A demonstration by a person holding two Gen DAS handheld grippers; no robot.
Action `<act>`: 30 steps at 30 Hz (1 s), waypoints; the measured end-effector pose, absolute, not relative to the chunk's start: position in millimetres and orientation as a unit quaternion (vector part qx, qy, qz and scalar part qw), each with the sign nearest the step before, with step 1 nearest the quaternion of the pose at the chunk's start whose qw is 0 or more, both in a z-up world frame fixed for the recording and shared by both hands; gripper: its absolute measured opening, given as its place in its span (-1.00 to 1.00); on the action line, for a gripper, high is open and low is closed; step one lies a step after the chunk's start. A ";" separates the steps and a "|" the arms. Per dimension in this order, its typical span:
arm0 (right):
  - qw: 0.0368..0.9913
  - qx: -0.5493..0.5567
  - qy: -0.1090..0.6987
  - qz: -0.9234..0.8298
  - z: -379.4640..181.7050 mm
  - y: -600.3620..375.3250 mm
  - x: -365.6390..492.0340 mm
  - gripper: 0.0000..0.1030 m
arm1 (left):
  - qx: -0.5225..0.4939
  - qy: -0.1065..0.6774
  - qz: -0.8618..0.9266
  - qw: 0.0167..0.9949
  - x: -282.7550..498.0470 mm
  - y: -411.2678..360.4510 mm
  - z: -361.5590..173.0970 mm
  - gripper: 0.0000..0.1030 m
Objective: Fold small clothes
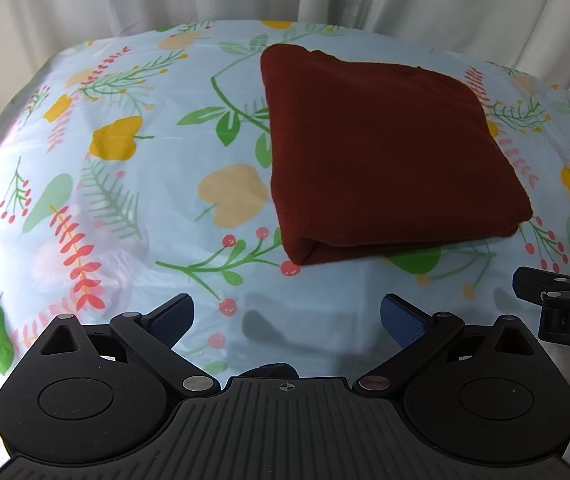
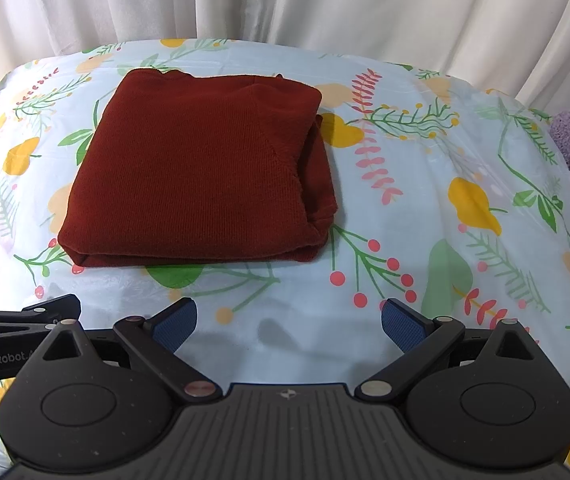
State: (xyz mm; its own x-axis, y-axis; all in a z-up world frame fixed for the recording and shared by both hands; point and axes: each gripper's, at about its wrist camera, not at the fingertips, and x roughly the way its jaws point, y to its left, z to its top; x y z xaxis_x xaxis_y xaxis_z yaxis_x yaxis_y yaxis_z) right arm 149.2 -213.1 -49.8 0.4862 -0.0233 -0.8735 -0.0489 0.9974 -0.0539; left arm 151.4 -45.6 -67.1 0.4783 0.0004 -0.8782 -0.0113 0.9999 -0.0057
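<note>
Both my grippers, left point(image 1: 287, 316) and right point(image 2: 289, 320), hung spread and empty near the tabletop's point(image 1: 133, 208) front edge. Sweater point(image 2: 193, 172) sat folded mid-table; grabbing only the top layer could've undone it.

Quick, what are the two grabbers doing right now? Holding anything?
Left gripper: open, holding nothing.
Right gripper: open, holding nothing.
The folded red garment lies untouched.

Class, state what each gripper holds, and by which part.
Nothing: left gripper and right gripper are open and empty; the folded red garment lies untouched.
</note>
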 end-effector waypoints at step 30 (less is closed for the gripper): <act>0.862 -0.032 0.506 0.001 -49.6 -214.2 150.4 0.92 | -0.003 0.510 0.001 0.860 155.1 -49.1 -66.6 0.98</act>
State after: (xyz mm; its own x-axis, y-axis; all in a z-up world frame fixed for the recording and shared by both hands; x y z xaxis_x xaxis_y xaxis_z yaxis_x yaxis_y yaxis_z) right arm 150.4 -214.2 -49.6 0.4871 -0.0301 -0.8728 -0.0348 0.9979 -0.0539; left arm 155.1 -49.1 -66.6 0.4804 -0.0004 -0.8771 -0.0050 1.0000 -0.0032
